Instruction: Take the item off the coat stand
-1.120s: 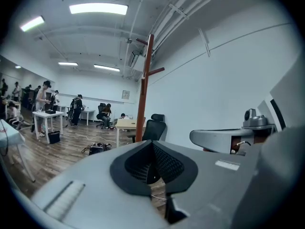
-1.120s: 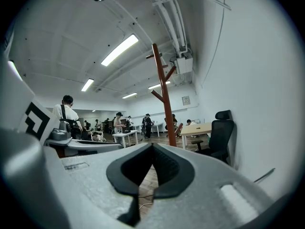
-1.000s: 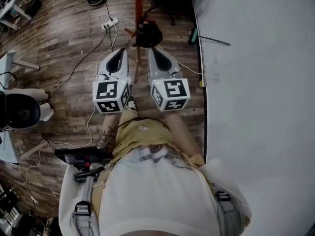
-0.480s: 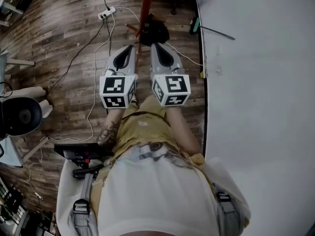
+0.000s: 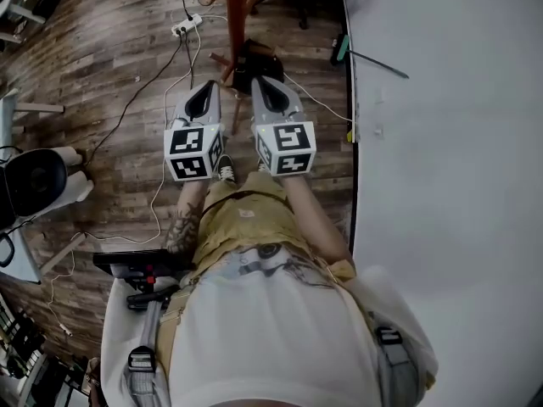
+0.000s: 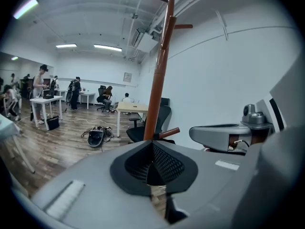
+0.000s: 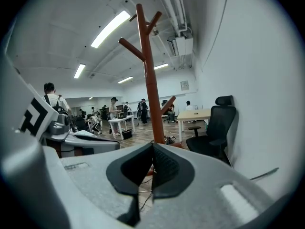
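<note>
The left tongs [image 5: 207,88] and right tongs [image 5: 260,83] are pointing, closed and empty, toward the coat stand [image 5: 238,7] at twelve o'clock. The approach is probably just starting, and next they need opening around the dark item [image 5: 265,58].

One reddish-brown wooden coat stand [image 5: 238,7], one black item [image 5: 257,58], one white power strip [image 5: 187,26], two grey plastic hand-held grippers: left hand-held gripper [image 5: 207,89], right hand-held gripper [image 5: 259,82].

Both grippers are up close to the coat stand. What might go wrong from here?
1. The left gripper and right gripper are both shut. Pushing in like this would likely knock the dark item at the stand rather than grasp it.
2. The coat stand is a slim pole, so a sideways tug may tip it.
3. Cables run across the floor near its base, a possible trip hazard.
</note>
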`<state>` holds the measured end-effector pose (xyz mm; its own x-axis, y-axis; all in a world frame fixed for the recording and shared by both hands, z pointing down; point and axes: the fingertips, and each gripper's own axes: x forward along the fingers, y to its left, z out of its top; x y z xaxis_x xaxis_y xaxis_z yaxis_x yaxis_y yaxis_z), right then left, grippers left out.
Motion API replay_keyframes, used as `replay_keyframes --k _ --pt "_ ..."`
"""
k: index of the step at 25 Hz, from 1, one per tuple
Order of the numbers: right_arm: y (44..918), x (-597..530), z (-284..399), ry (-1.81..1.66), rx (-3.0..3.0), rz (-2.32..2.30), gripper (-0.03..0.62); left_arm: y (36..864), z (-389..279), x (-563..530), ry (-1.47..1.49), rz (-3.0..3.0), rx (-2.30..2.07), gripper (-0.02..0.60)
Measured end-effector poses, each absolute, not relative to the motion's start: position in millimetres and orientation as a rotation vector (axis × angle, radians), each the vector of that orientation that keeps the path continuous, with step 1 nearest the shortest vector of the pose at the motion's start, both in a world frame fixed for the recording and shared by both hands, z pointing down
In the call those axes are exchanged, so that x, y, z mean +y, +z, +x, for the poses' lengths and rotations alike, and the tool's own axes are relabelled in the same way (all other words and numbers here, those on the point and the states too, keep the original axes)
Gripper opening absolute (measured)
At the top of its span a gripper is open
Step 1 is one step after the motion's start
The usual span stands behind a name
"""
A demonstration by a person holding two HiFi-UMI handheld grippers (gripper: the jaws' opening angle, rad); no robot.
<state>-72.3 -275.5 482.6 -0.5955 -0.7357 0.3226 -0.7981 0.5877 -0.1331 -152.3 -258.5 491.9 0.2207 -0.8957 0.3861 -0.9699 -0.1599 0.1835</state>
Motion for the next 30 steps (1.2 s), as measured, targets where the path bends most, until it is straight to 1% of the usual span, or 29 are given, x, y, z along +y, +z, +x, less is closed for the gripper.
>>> replay_keyframes --k 6,14,15,17,23,27,30 --pt "511 -302 -60 0.400 -2.529 1.239 -0.002 517 -148 -281 0.308 2.074 -1.714 -0.002" --pt "524 -319 -53 0.374 -2.451 1.271 0.000 518 -144 -286 0.326 2.060 -1.698 0.000" --pt "526 -321 -53 0.374 -2.444 1.263 0.007 518 -144 -287 0.325 2.060 -1.697 0.000" --pt "532 -324 -54 0.372 -2.431 1.236 0.043 517 -145 -288 0.325 2.058 -1.701 -0.001" --pt "552 -335 -56 0.345 -2.380 1.172 0.122 519 -148 -288 0.329 2.042 -1.709 0.000" --pt "564 -342 -62 0.334 -2.342 1.109 0.132 519 -153 -287 0.329 2.030 -1.719 0.000" --pt "572 -349 -66 0.342 -2.323 1.069 0.125 520 -157 -286 0.331 2.020 -1.726 0.000"
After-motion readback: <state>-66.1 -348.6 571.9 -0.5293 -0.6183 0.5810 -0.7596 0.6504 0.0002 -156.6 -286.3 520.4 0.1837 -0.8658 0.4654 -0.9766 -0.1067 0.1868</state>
